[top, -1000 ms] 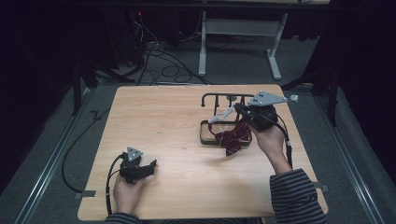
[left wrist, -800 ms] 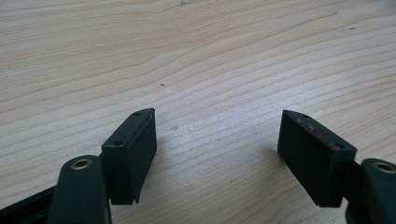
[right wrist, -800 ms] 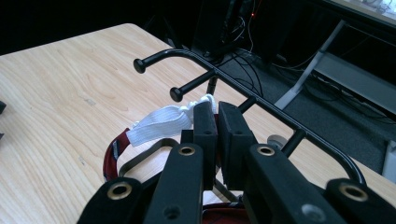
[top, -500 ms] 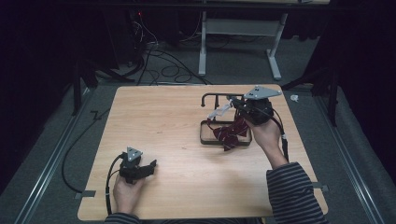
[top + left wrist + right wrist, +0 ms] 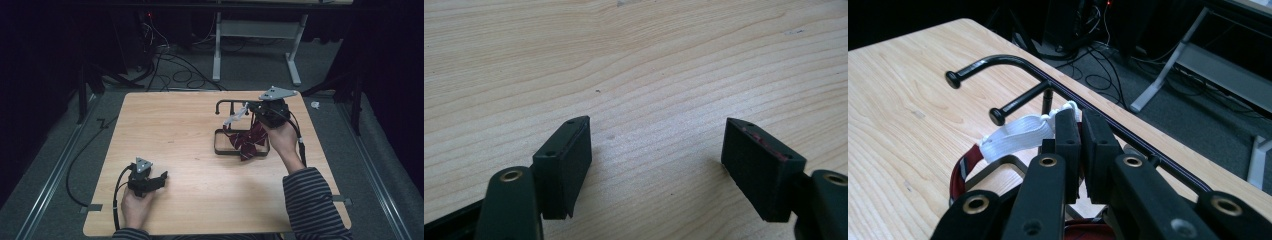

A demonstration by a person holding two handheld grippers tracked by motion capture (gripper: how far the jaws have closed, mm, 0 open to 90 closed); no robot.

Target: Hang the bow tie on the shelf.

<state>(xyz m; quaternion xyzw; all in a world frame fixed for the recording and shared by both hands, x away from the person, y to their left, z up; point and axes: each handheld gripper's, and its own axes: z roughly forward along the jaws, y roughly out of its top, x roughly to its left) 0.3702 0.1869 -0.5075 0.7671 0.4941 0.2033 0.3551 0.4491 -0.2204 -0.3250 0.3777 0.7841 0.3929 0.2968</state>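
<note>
The right gripper is held over the far right part of the tabletop, its jaws closed narrow on a white elastic strap, which sticks out to the left of the jaws in the right gripper view. The strap belongs to a dark red striped bow tie, which hangs just below the jaws and droops into the rectangular base of a black metal rack. In the high view the strap's long axis runs from the jaws outward and a little down toward the rack's arms, while the bow tie's wings spread across the base below, its long axis roughly crosswise to the strap. Just beyond the jaws, the rack's curved top bar and a shorter peg both point left and toward the camera, each ending in a round knob. The strap's end lies just under the shorter peg; whether it touches is not clear. The left gripper rests low over the near left tabletop, well apart from the rack, its jaws spread wide with bare wood between them.
</note>
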